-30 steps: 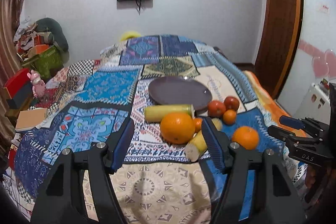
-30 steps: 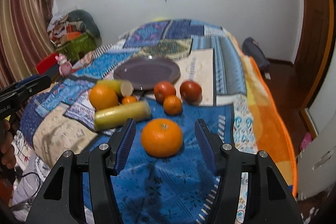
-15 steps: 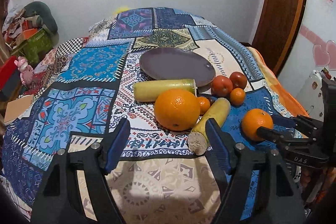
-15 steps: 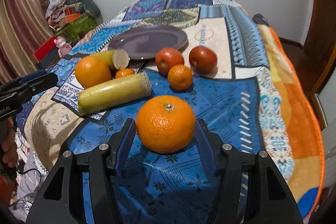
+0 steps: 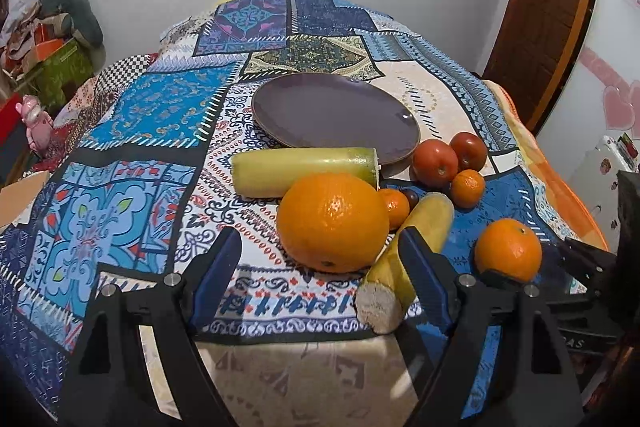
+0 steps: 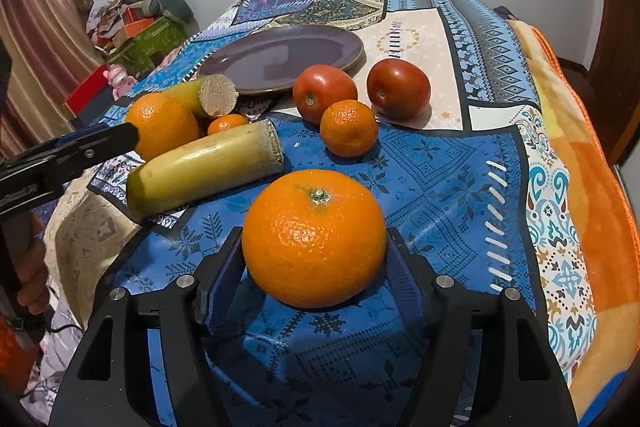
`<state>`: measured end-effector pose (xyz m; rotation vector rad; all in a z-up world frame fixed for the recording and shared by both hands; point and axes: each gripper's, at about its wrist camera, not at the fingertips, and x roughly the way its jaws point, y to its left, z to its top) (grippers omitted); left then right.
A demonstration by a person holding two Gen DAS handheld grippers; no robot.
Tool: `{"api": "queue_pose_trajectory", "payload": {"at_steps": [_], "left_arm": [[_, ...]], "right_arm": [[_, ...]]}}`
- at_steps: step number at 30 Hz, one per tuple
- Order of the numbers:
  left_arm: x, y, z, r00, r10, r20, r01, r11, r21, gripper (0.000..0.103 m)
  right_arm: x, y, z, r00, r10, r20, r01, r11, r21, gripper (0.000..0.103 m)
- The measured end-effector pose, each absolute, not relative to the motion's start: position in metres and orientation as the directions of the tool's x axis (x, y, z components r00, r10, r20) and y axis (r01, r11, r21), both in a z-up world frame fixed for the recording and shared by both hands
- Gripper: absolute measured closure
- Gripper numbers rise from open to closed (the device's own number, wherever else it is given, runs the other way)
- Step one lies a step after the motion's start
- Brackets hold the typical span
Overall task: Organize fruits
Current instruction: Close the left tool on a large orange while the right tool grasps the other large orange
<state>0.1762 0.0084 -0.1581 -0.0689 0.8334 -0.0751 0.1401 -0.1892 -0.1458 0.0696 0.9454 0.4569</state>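
Observation:
A purple plate [image 5: 336, 115] lies on the patchwork bedspread, also in the right wrist view [image 6: 280, 55]. My left gripper [image 5: 320, 263] is open just short of a large orange [image 5: 332, 223], its jaws wider than the fruit. My right gripper [image 6: 314, 259] is open around a second large orange [image 6: 314, 237], a finger at each flank; whether they touch is unclear. This orange also shows in the left wrist view [image 5: 508, 249]. Two yellow-green cut stalks [image 6: 204, 171] [image 5: 304, 171], two tomatoes [image 6: 324, 91] [image 6: 398, 89] and two small mandarins [image 6: 348, 127] [image 6: 226, 125] lie between the oranges and the plate.
The bed's orange blanket edge [image 6: 592, 155] drops off at the right. A green box and clutter [image 5: 60, 63] stand at the far left by the wall. A wooden door [image 5: 544, 7] is at the back right.
Both grippers have moved forward and down toward the fruit. The right gripper's fingers now flank its orange. The left gripper has come close to the other large orange.

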Motion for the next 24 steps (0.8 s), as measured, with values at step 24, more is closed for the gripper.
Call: {"api": "queue_pose_trajectory", "payload": {"at_steps": [24], "left_arm": [[0.216,0.007,-0.187,0.575,-0.161,-0.802,0.001,0.981,-0.196,0.032]], "right_arm": [[0.15,-0.206,-0.13,0.54,0.417,-0.731,-0.304,0.907,0.292,0.04]]}}
